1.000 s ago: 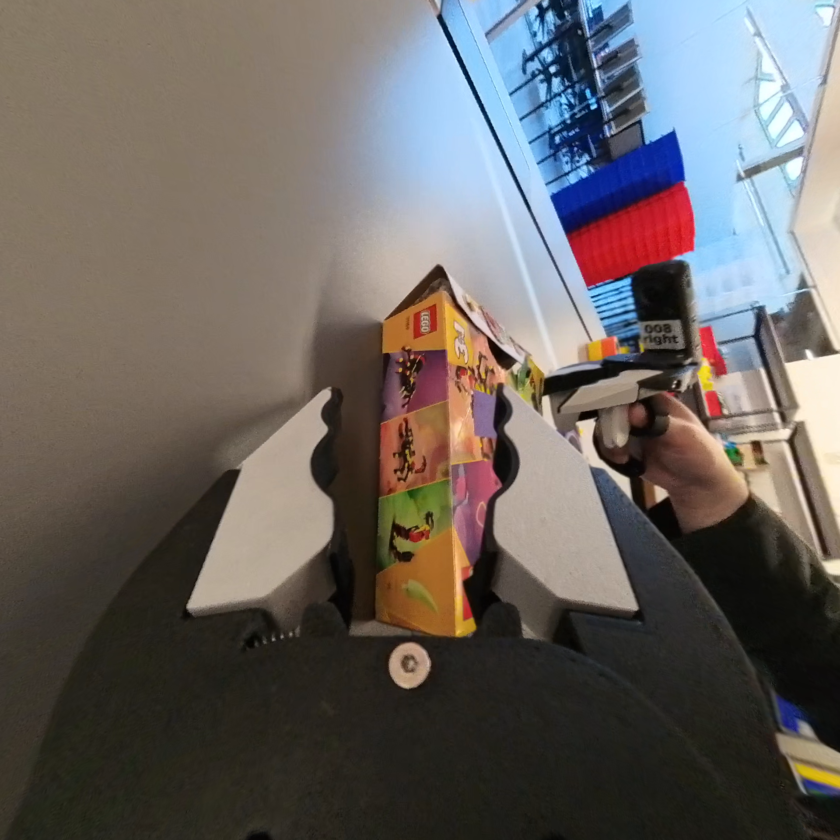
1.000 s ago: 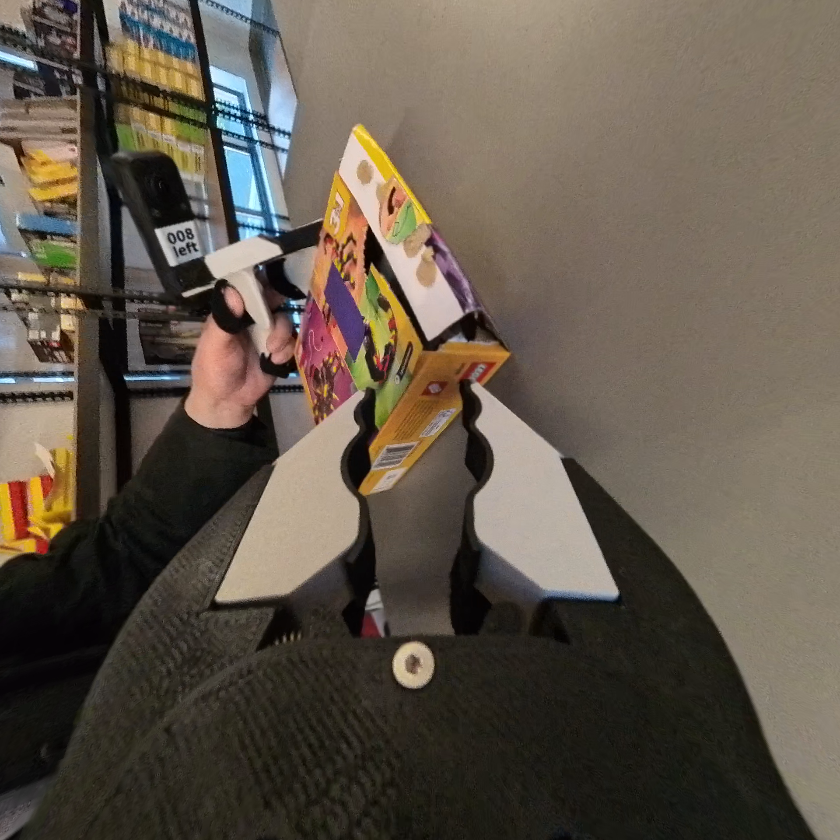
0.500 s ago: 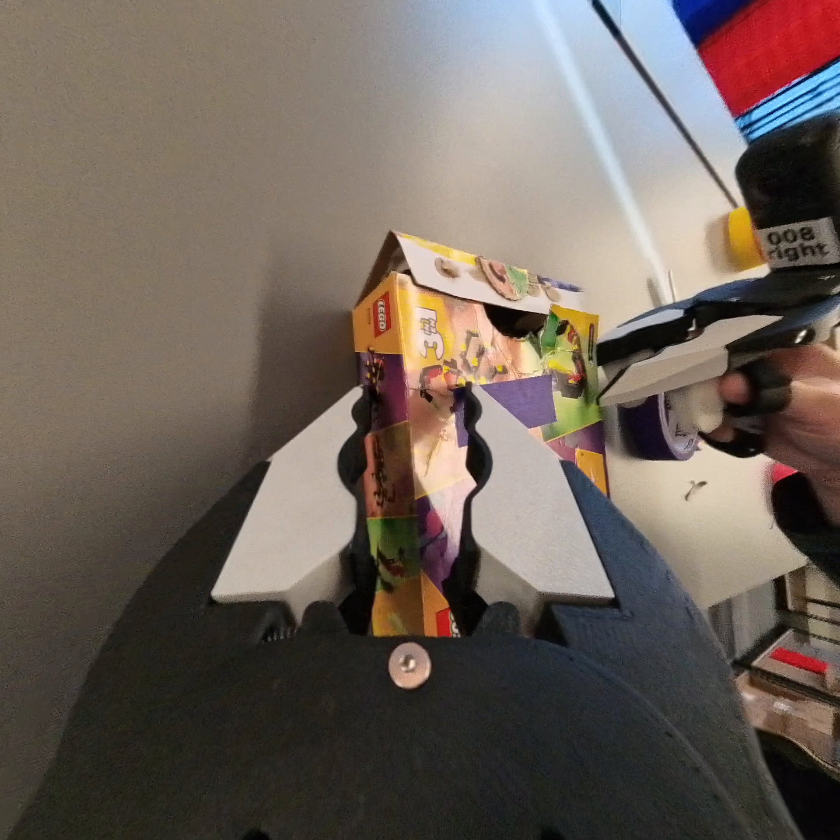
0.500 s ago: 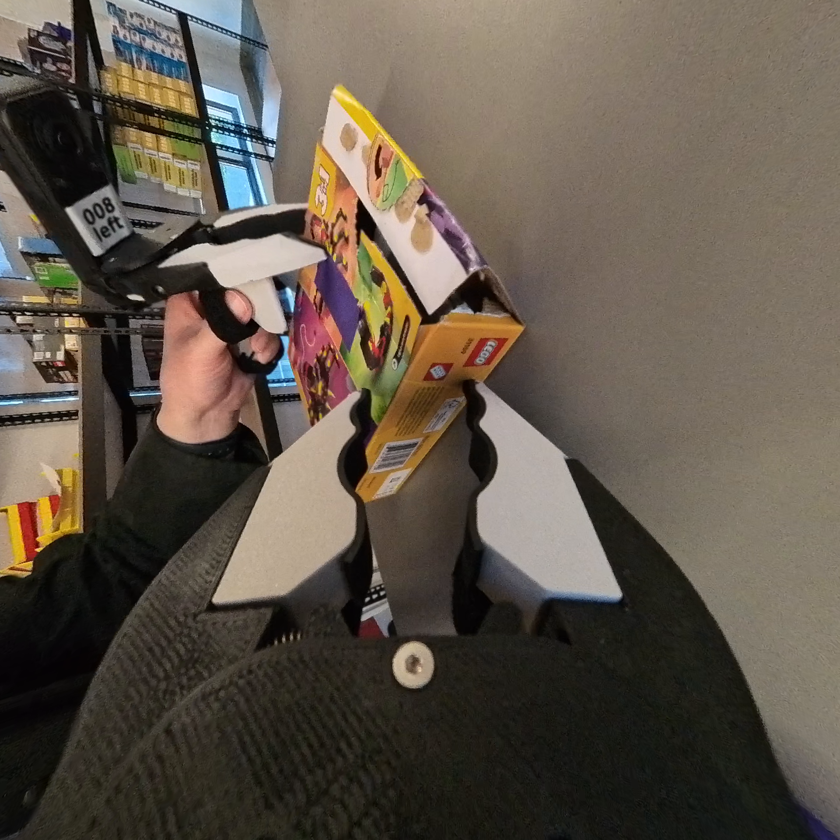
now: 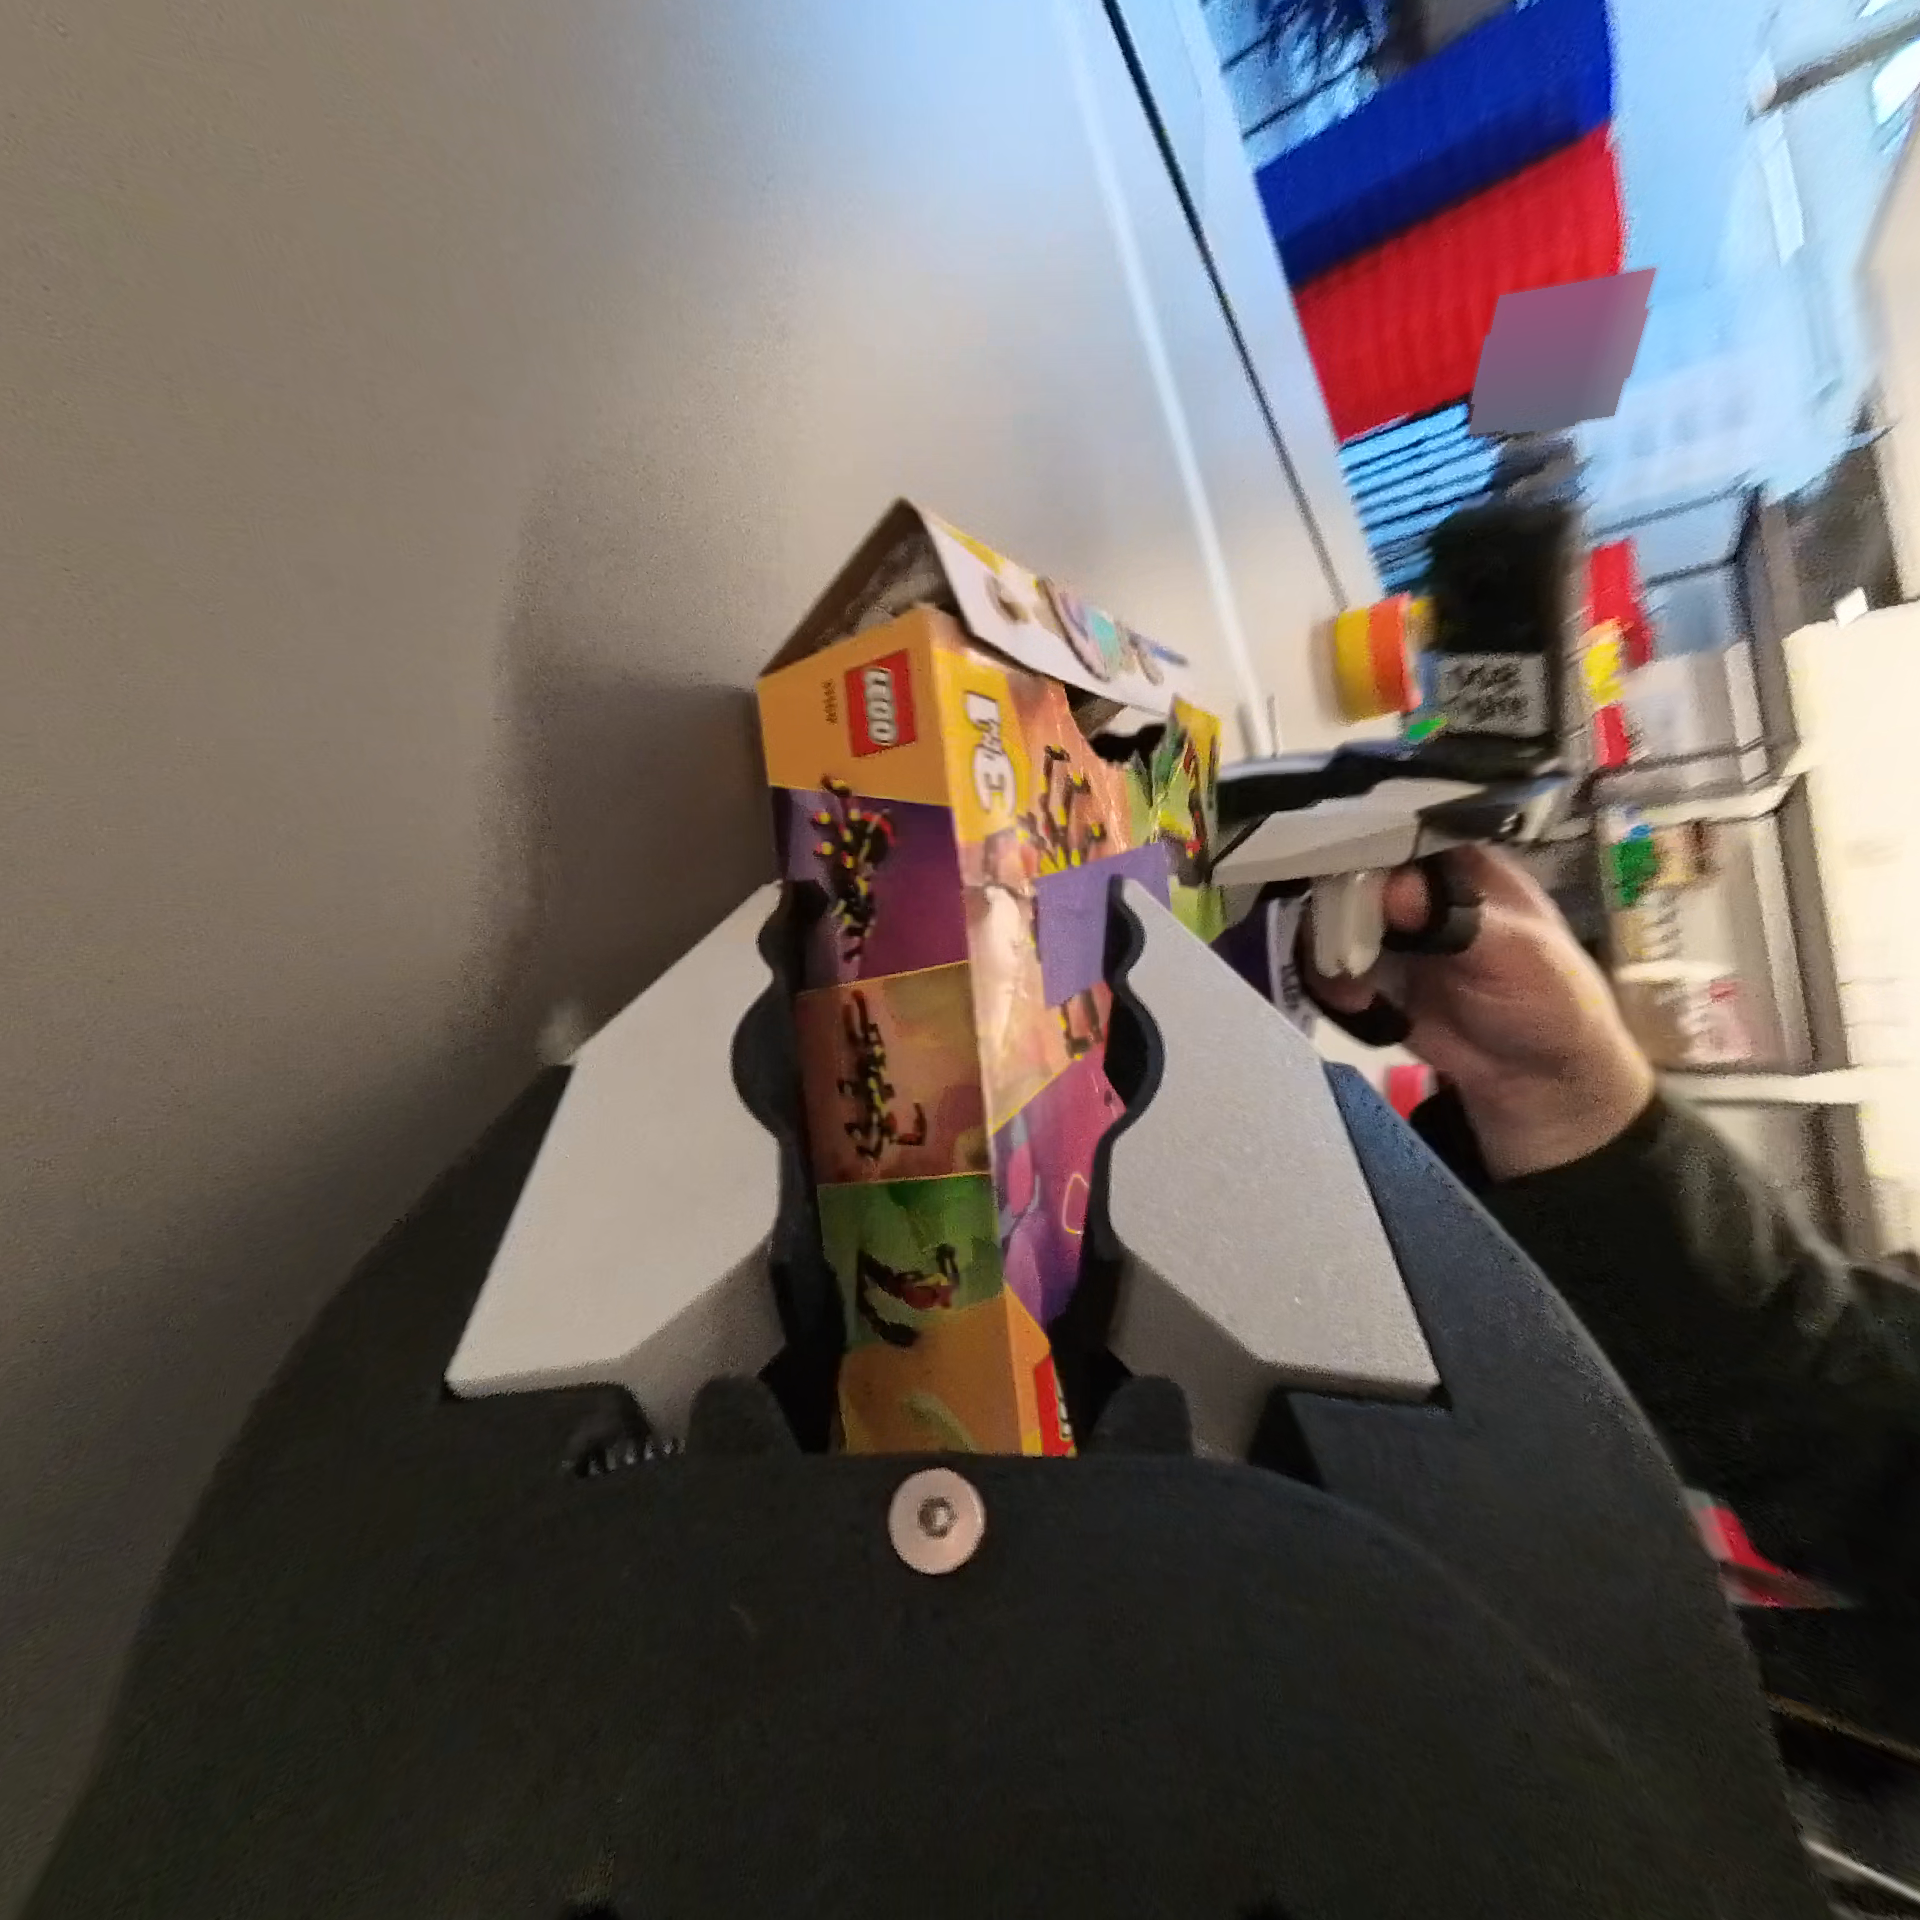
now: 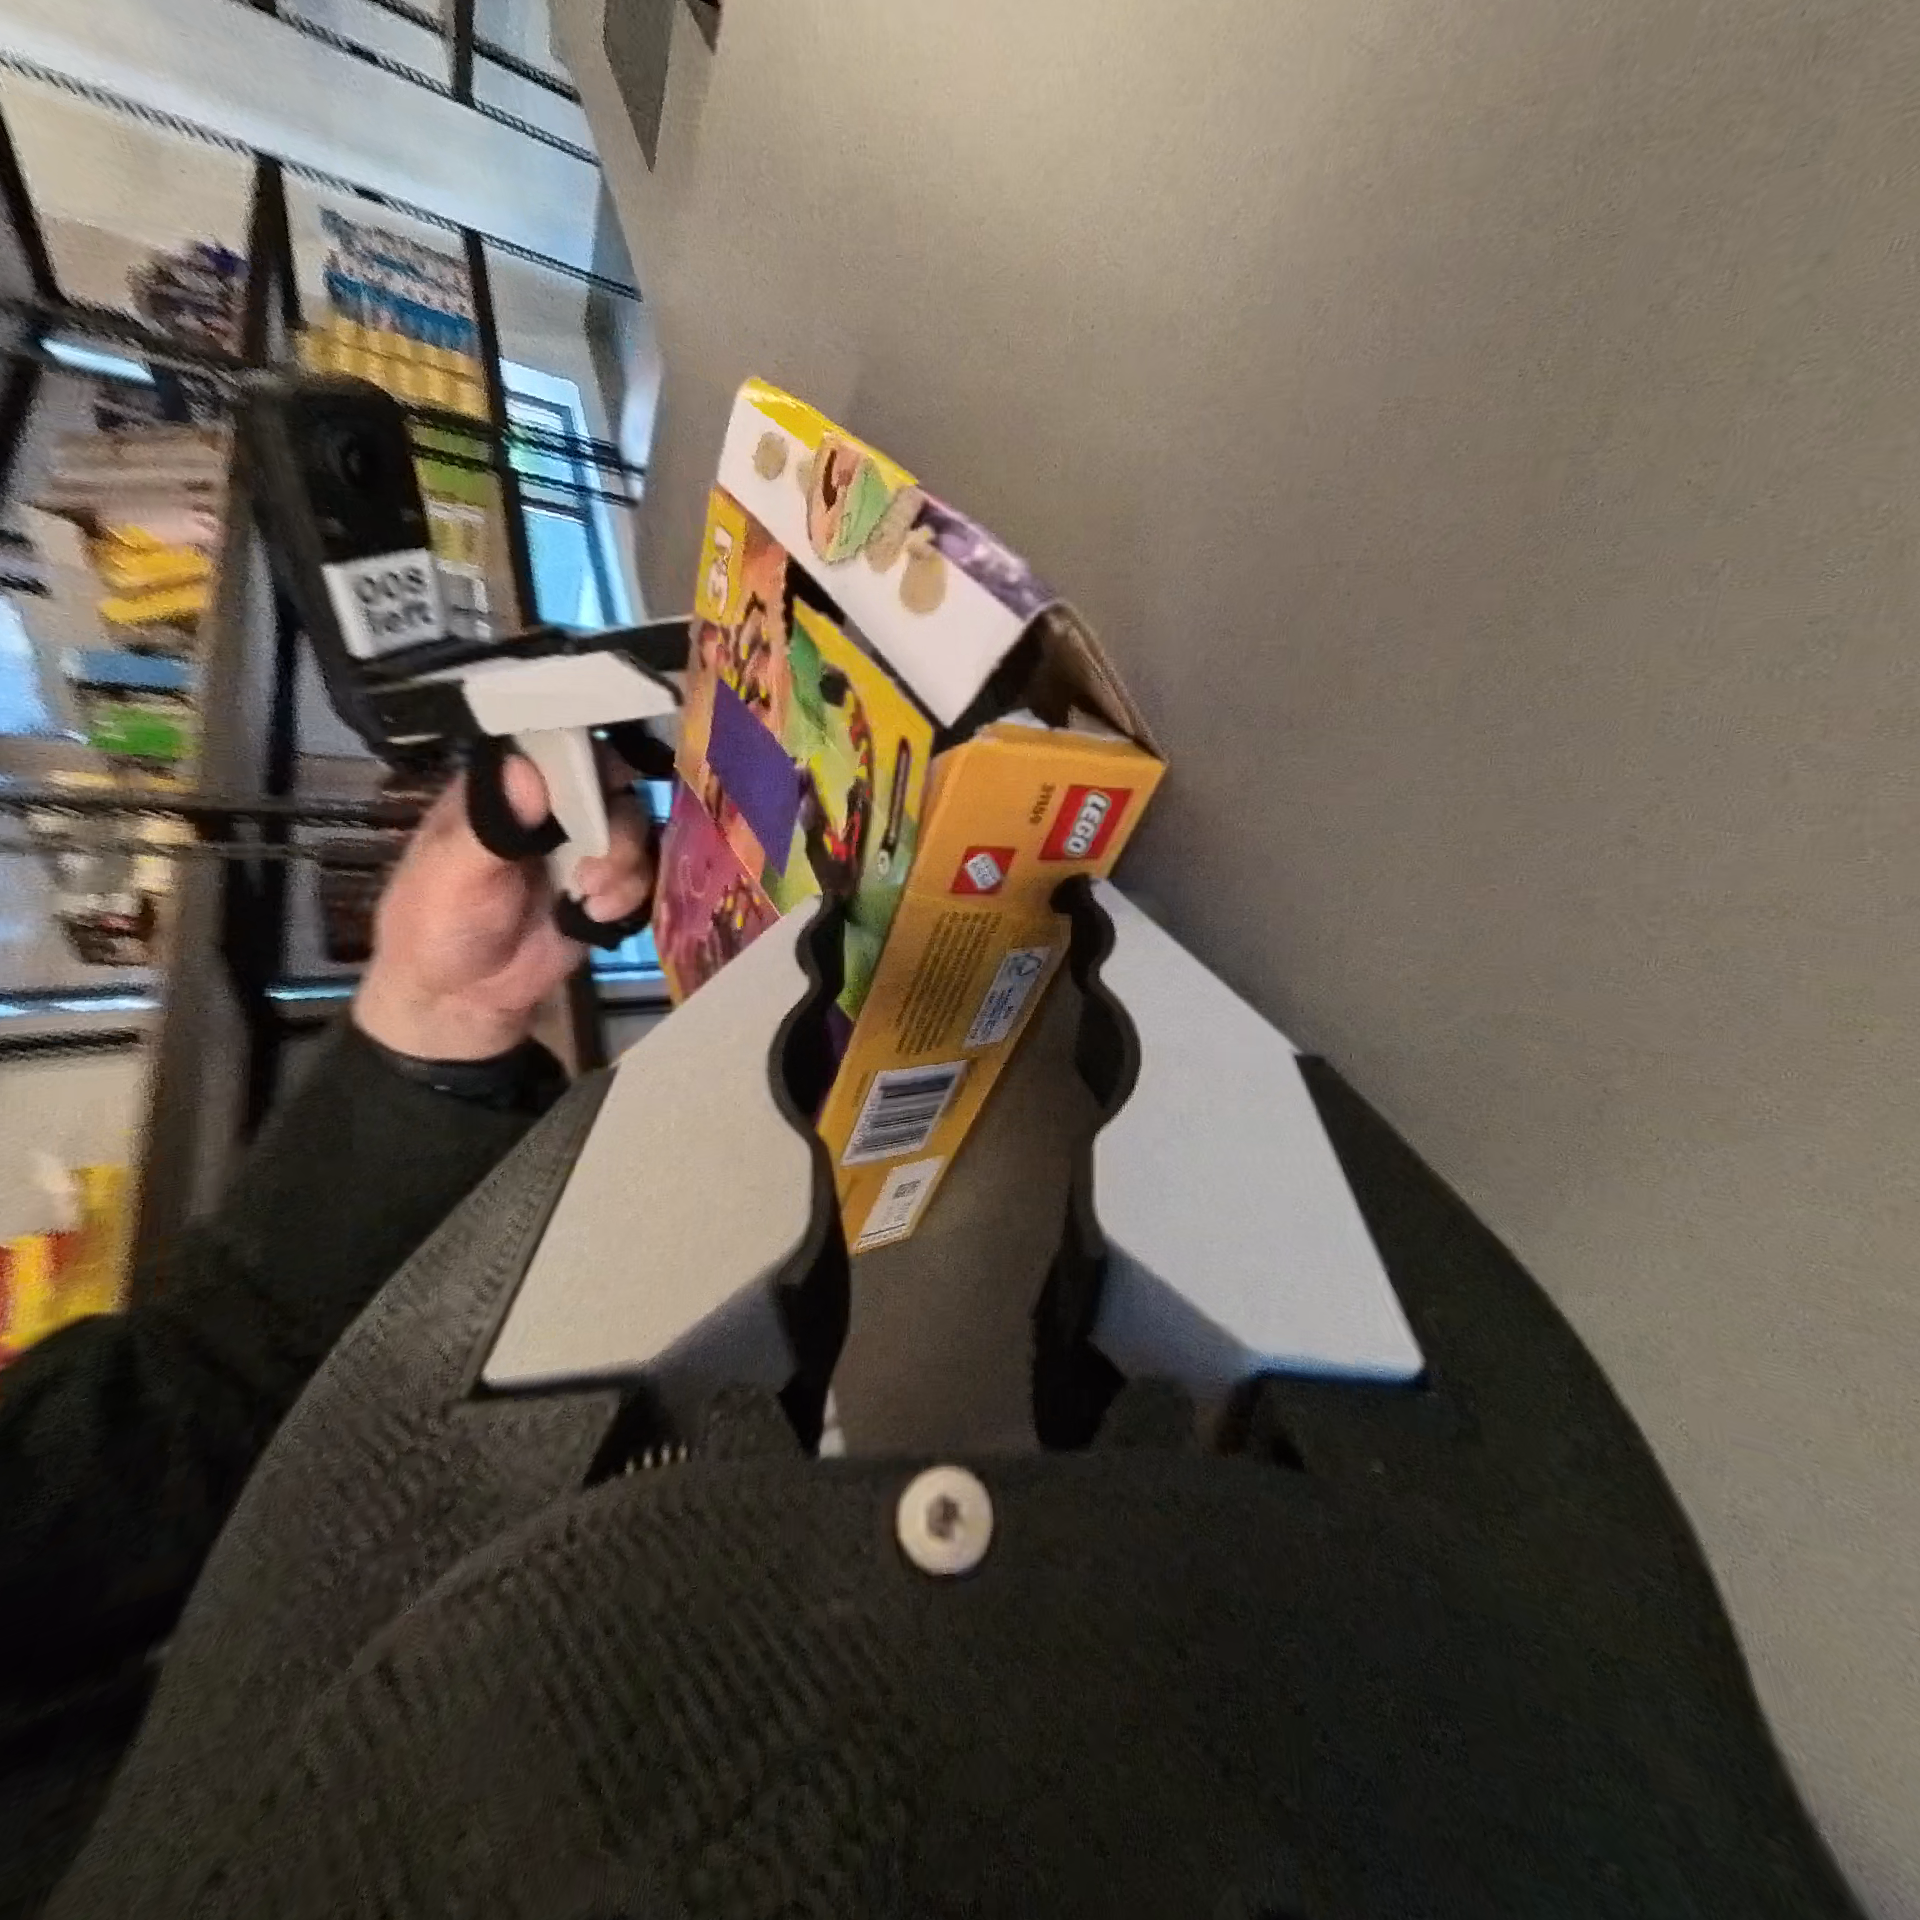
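Gripping the yellow toy box [image 5: 914, 1039] in my left gripper [image 5: 940, 914], fingers closed across its narrow side; my right gripper [image 6: 951, 914] is pinching its barcode end. Light cardboard, crushable; top flap [image 6: 883, 561] is gaping above the box

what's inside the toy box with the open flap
The toy box has its top flap lifted, but the opening is dark. Its contents cannot be seen.

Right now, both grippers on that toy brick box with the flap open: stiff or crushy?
Probably crushy: the toy brick box is thin printed cardboard, and its top flap hangs open, so that end likely flexes. The left gripper clamps its narrow side, the right gripper one end; the glossy print may slip.
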A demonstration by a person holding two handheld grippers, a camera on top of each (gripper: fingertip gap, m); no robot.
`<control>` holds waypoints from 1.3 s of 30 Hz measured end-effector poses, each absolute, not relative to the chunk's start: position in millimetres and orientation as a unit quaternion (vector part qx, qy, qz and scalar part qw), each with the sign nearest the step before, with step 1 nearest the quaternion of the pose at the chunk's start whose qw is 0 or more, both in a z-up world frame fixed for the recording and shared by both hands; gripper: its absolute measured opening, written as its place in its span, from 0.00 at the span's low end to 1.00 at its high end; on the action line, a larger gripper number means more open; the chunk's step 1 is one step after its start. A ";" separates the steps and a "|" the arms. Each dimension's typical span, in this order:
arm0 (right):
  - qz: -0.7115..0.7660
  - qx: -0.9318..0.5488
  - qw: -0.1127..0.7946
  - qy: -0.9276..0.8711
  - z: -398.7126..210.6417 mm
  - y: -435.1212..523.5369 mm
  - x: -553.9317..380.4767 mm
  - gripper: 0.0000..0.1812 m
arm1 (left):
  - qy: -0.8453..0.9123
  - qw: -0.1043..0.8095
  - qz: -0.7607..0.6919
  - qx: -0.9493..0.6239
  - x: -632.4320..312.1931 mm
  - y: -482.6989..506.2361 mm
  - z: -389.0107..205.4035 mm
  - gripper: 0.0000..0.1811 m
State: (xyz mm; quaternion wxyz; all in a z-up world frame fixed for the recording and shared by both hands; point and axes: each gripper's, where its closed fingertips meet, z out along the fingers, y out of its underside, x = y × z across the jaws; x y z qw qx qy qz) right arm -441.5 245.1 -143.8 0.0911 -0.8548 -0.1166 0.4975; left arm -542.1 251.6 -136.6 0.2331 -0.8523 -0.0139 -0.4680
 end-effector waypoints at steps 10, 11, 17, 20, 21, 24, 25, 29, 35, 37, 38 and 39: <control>0.450 -0.751 0.405 -0.262 -43.0 275.7 -423.4 0.18 | 0.162 0.497 -0.299 -0.798 -522.7 255.1 -57.5 0.24; 0.446 -0.736 0.426 -0.278 -37.7 271.9 -420.8 0.19 | 0.186 0.524 -0.267 -0.787 -520.4 251.4 -54.5 0.24; 0.453 -0.712 0.435 -0.316 -40.0 241.2 -408.0 0.18 | 0.212 0.582 -0.215 -0.755 -512.0 227.9 -54.3 0.21; 0.447 -0.709 0.431 -0.333 -38.8 234.0 -406.1 0.19 | 0.202 0.573 -0.255 -0.752 -509.4 221.3 -50.3 0.24; 0.451 -0.705 0.430 -0.340 -35.6 232.0 -406.3 0.20 | 0.202 0.570 -0.265 -0.751 -510.6 220.2 -47.3 0.28; 0.447 -0.695 0.438 -0.354 -20.5 235.7 -403.0 0.29 | 0.203 0.564 -0.301 -0.742 -518.4 220.6 -29.7 0.41; 0.447 -0.691 0.436 -0.363 -15.8 237.2 -402.6 0.31 | 0.214 0.561 -0.320 -0.733 -519.0 221.1 -21.5 0.42; 0.445 -0.686 0.391 -0.423 -12.3 244.0 -408.8 0.46 | 0.298 0.524 -0.365 -0.709 -519.5 232.6 1.4 0.49; 0.471 -0.680 0.290 -0.482 -19.9 238.9 -426.1 0.31 | 0.359 0.344 -0.477 -0.725 -502.6 228.8 -18.1 0.31; 0.479 -0.682 0.279 -0.476 -19.0 238.3 -427.0 0.29 | 0.343 0.357 -0.492 -0.716 -501.5 232.5 -12.6 0.29; 0.489 -0.679 0.279 -0.471 -16.6 237.6 -427.3 0.27 | 0.343 0.363 -0.493 -0.712 -501.3 232.2 -11.2 0.29; 0.495 -0.679 0.279 -0.465 -15.7 237.8 -427.2 0.27 | 0.348 0.366 -0.489 -0.711 -501.1 231.7 -11.7 0.29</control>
